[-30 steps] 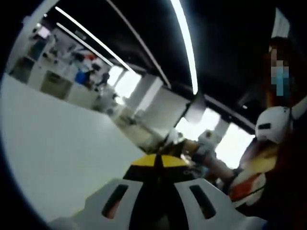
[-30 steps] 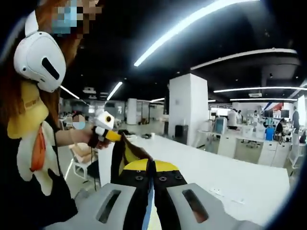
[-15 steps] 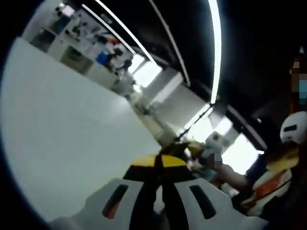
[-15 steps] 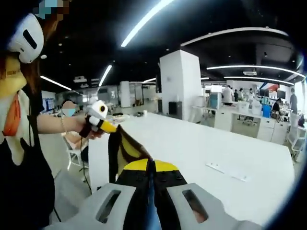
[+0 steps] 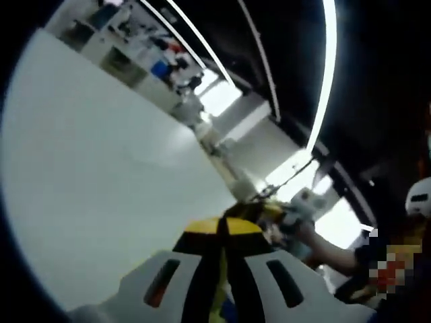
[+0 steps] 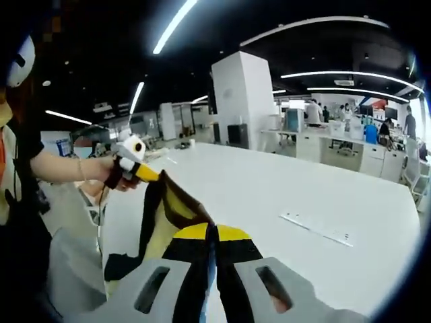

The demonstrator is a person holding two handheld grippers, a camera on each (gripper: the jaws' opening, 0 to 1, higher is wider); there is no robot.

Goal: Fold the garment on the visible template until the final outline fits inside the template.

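Both claws, the right gripper (image 6: 212,235) and left gripper (image 6: 135,171), are being pressed together on the black-and-yellow fabric garment (image 6: 165,208), which is being held stretched in the air over the big white table (image 6: 283,192), so folding isn't really started yet.

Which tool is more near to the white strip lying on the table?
Right. The right tool sits just beside the white strip; the left tool is held farther away across the table.

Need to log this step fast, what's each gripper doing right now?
Left gripper: closed on one end of the garment.
Right gripper: closed on the other end of the garment, held up above the white table.
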